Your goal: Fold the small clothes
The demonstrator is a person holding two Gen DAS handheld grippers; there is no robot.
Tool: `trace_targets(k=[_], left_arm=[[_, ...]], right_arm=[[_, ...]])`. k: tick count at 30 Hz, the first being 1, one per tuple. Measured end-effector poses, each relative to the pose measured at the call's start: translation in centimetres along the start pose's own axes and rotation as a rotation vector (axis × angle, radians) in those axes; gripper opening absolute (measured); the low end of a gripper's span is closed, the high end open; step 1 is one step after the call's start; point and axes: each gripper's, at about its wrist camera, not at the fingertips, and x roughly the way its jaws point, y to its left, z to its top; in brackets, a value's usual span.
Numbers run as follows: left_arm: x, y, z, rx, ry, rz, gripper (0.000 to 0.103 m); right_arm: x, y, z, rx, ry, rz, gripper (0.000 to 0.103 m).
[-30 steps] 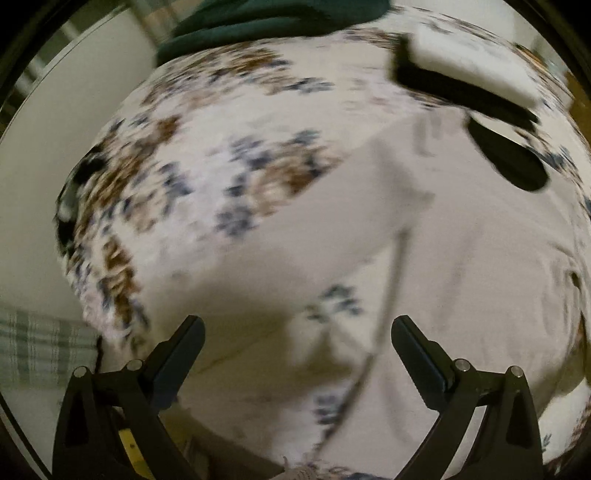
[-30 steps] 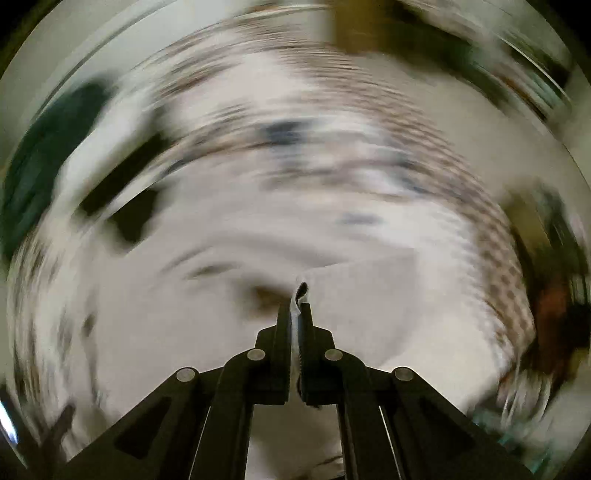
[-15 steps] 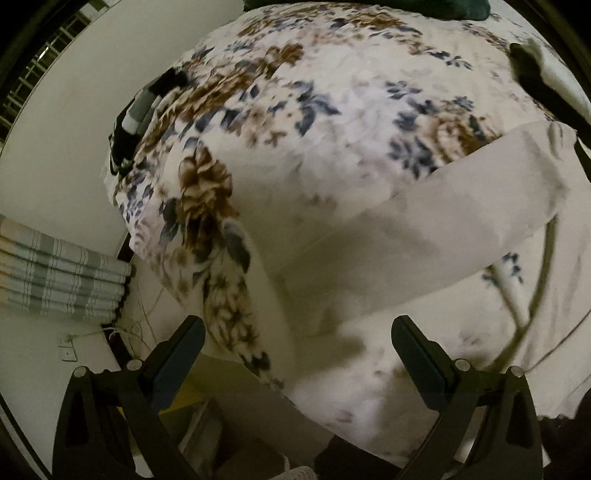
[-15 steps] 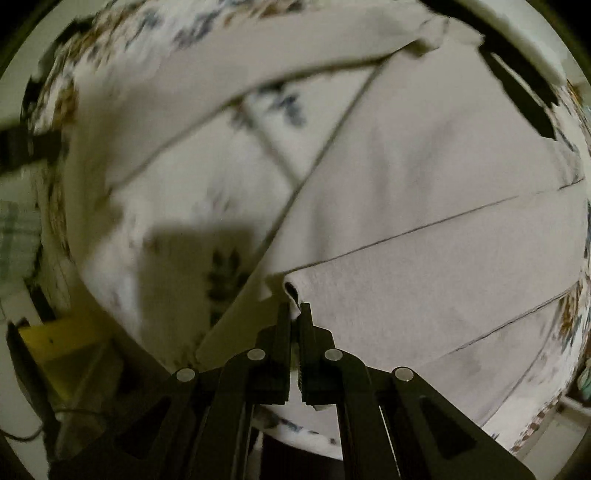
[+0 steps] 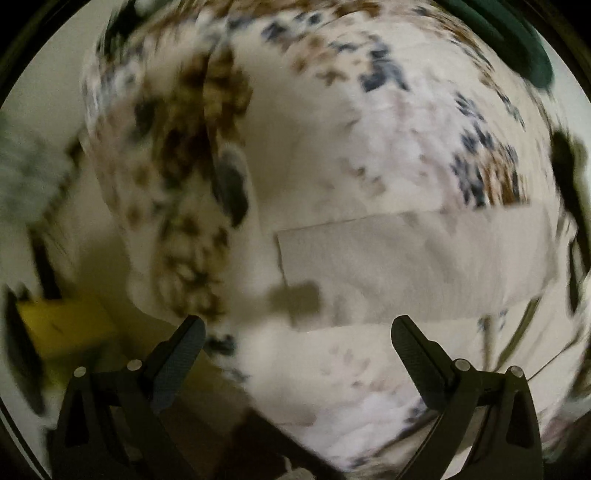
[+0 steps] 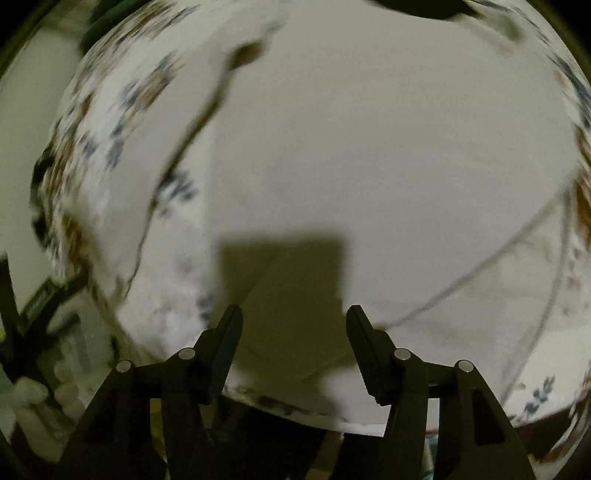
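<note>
A pale beige garment (image 6: 369,155) lies spread flat on a floral bedspread (image 6: 110,147). In the left wrist view one long sleeve (image 5: 413,258) of it lies stretched across the floral bedspread (image 5: 332,129), its cuff end toward the left. My left gripper (image 5: 297,341) is open and empty, above the bed just in front of the sleeve. My right gripper (image 6: 293,328) is open and empty, above the near edge of the garment, with its shadow on the cloth.
The bed's near edge runs under both grippers. A dark green cloth (image 5: 517,48) lies at the far side of the bed. A yellow object (image 5: 62,325) sits on the floor at the left. Dark items (image 6: 417,7) lie beyond the garment.
My right gripper has opened and let go of the garment fold it held. The left gripper has swung so the sleeve now lies across its front.
</note>
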Motion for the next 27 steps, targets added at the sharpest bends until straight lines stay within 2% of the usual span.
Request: trace_targets(k=[4,5,8,11,12,13,14,15,16,20,23,27], left_arm=[[3.6,0.6,1.7,-0.059,0.03,-0.065,0.095],[4.5,0.4,2.1,-0.057,0.036,-0.059,0.093],[6.7,-0.6,2.8,-0.018,0.036,-0.014,0.092],[6.7,-1.5,2.7,0.014,-0.019,0.025,0.089],[6.4,-1.8,2.4,0.027,-0.039,0.031,0.077],[6.0,-2.1,2.1,0.039,-0.055,0.042,0.056],[5.6,-2.5,1.8,0.058,-0.067,0.064,0.043],[5.2,-2.8,1.6,0.078,-0.073,0.065,0.005],[4.7,-3.1,1.4,0.084,-0.07,0.045,0.005],[1.8,-4.6,0.7,0.123,-0.133,0.076,0.004],[-0.9,-6.0,-0.3,0.15,-0.185,0.078,0.004],[-5.9,-8.9,-2.2,0.26,-0.282,0.074,0.004]], right_arm=[[-0.7,-4.5,1.4,0.108,-0.007,-0.035,0.061],[-0.7,-4.1,1.7,0.118,-0.007,-0.038,0.061],[-0.4,-6.3,2.0,0.19,0.006,-0.041,0.06],[0.1,-7.3,1.9,0.234,0.019,-0.036,0.06],[0.2,-7.5,1.9,0.236,0.02,-0.039,0.06],[-0.4,-8.2,1.3,0.235,0.019,-0.039,0.061],[-0.2,-8.4,1.3,0.23,0.017,-0.039,0.06],[-0.4,-8.4,1.3,0.227,0.017,-0.042,0.06],[-0.6,-8.8,1.1,0.221,0.017,-0.047,0.06],[0.0,-9.1,1.4,0.191,0.017,-0.078,0.06],[0.8,-10.0,1.2,0.203,0.024,-0.066,0.06],[1.3,-11.1,0.8,0.204,0.013,-0.059,0.06]])
